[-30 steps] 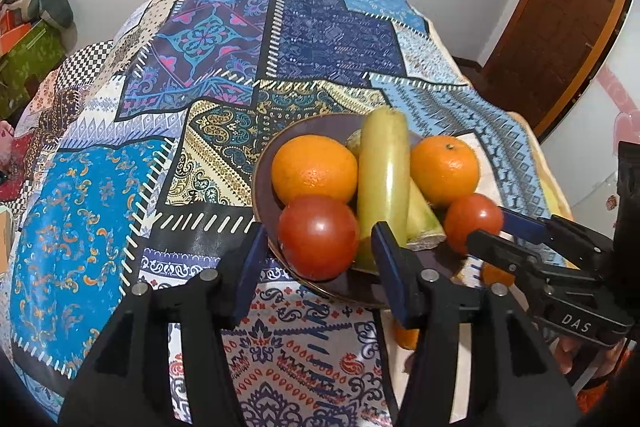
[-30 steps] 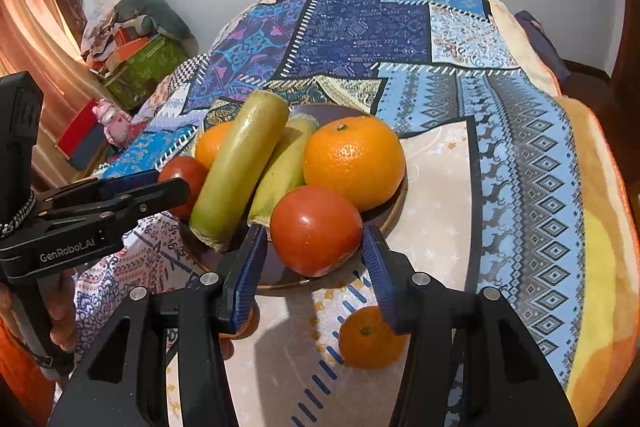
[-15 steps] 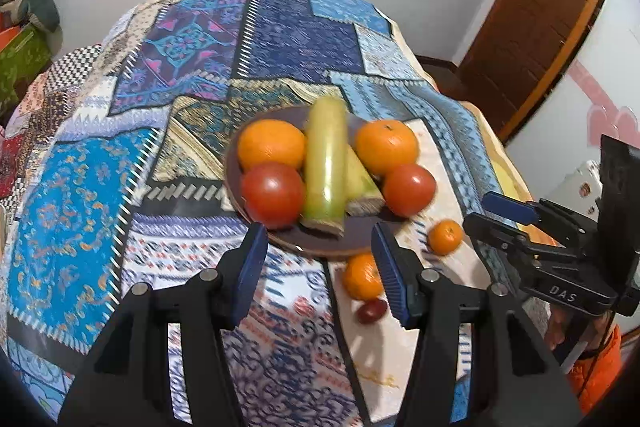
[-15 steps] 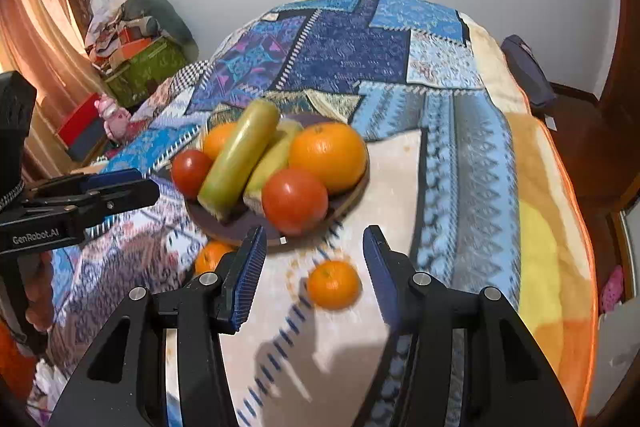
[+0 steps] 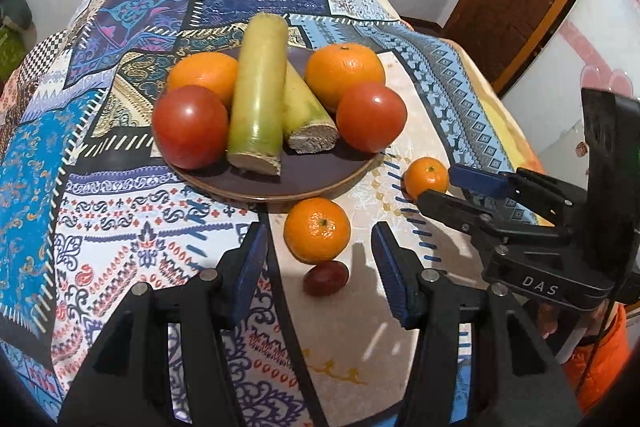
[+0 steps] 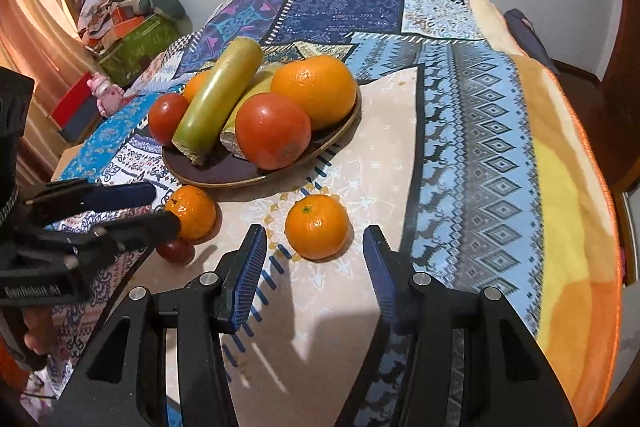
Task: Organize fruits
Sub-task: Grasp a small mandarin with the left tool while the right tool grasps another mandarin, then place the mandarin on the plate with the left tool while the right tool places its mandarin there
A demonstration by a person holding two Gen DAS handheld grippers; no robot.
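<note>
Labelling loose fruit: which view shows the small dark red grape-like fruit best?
Left wrist view. The small dark red fruit lies unobstructed just below the small orange mandarin. In the right wrist view it is partly hidden behind the left gripper.

Bare cloth lies open in front of the right gripper (image 6: 316, 263) around one mandarin (image 6: 317, 226); the loaded plate (image 6: 240, 180) blocks the way beyond; the left gripper (image 5: 318, 267) faces a second mandarin (image 5: 317, 230) touching a grape (image 5: 325, 277).
</note>
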